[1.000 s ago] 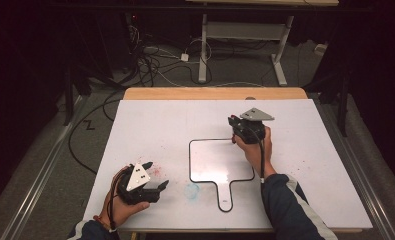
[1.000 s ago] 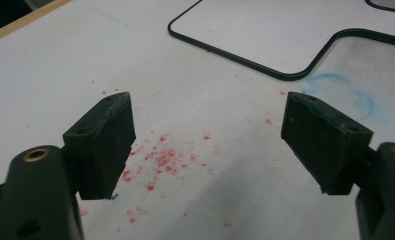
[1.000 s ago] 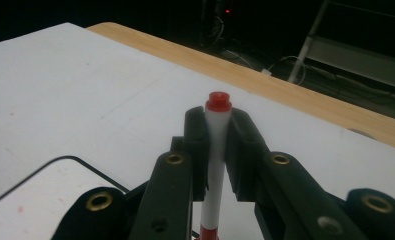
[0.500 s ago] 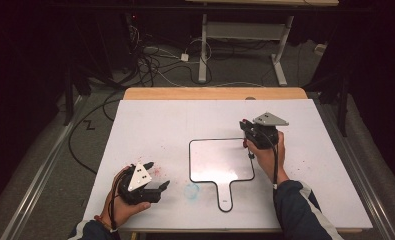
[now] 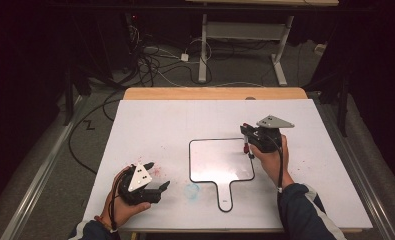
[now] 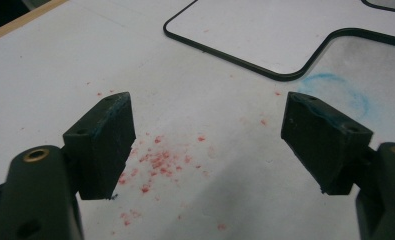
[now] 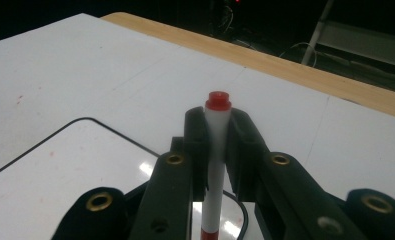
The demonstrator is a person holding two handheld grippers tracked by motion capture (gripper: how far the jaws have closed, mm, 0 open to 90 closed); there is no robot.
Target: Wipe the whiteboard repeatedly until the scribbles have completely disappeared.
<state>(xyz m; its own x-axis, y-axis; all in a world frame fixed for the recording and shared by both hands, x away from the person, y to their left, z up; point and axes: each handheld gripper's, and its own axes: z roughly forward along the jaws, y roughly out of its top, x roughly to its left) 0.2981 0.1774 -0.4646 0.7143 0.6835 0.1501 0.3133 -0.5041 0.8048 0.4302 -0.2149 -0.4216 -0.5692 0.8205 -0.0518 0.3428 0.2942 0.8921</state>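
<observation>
While a red-capped marker [image 7: 217, 150] is clamped upright between the jaws of the right claw [image 7: 217, 125], its red end stands just above the pads and its white barrel runs down between them. In the high view the right claw [image 5: 249, 145] is seen right of centre in the frame, at the upper right corner of the small handled whiteboard [image 5: 220, 160], with the marker [image 5: 246, 148] pointing down toward that corner. Whether the tip touches the board cannot be told from these frames. The whiteboard's black rim is seen at the lower left of the right gripper view, and its surface looks blank apart from glare.

The left claw [image 6: 210, 145] is held wide open with nothing between its pads; it rests low at the lower left of the high view, where the left claw [image 5: 157, 187] lies apart from the board. Red specks [image 6: 160, 160] are scattered on the white worktop [image 5: 185, 120] beneath it, and a faint blue ring [image 6: 342, 92] is smeared just beside the board's handle.

The step in hand is judged to be the positioning of the pen for writing or drawing on the board. For the next move, the tip would need to be lowered onto the board surface inside the rim and drawn across with light, even pressure, while the grip on the barrel is kept firm so the pen is not tilted or slipped. The unheld board may need steadying by the left claw.
</observation>
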